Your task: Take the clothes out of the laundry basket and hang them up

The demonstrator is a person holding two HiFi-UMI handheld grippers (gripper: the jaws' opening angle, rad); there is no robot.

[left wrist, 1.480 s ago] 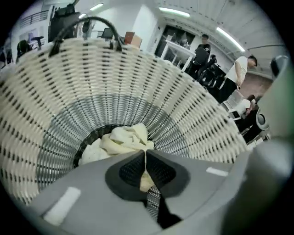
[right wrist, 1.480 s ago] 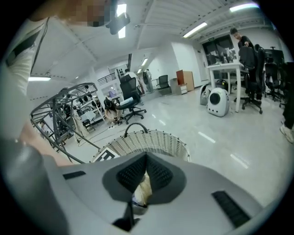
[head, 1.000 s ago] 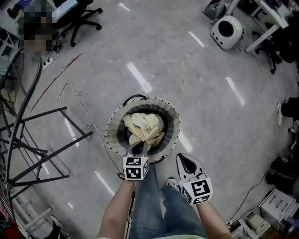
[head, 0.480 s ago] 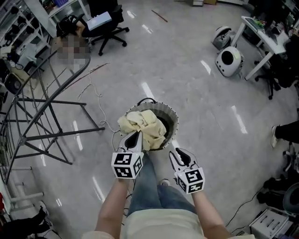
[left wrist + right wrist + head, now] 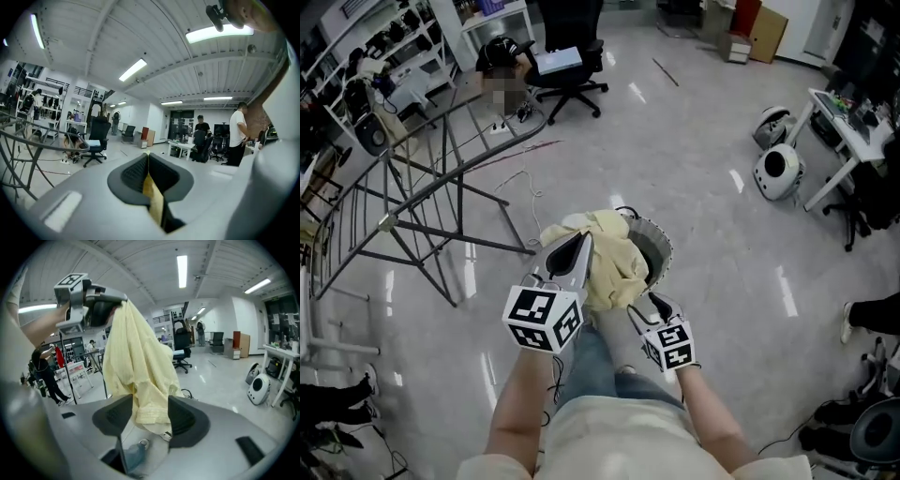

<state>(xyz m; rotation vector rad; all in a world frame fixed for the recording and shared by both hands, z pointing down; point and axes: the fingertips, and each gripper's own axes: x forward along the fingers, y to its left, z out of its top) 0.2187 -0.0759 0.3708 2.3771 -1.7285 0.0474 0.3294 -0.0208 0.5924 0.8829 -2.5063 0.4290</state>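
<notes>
Head view looks down; close gripper views seemingly share cloth.

Drying rack blocks left; bare floor right.

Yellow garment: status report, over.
Left gripper shut on pale yellow cloth garment, held above round grey laundry basket. Right gripper: fingers just been opening, garment hem between them, unpinched. Nothing blocking.

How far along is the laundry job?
Done: pale yellow cloth garment lifted above the round mesh laundry basket. In hand: left gripper clamps it; right gripper, jaws just opening, straddles its hem. Left: hanging it on the dark metal rack.
</notes>
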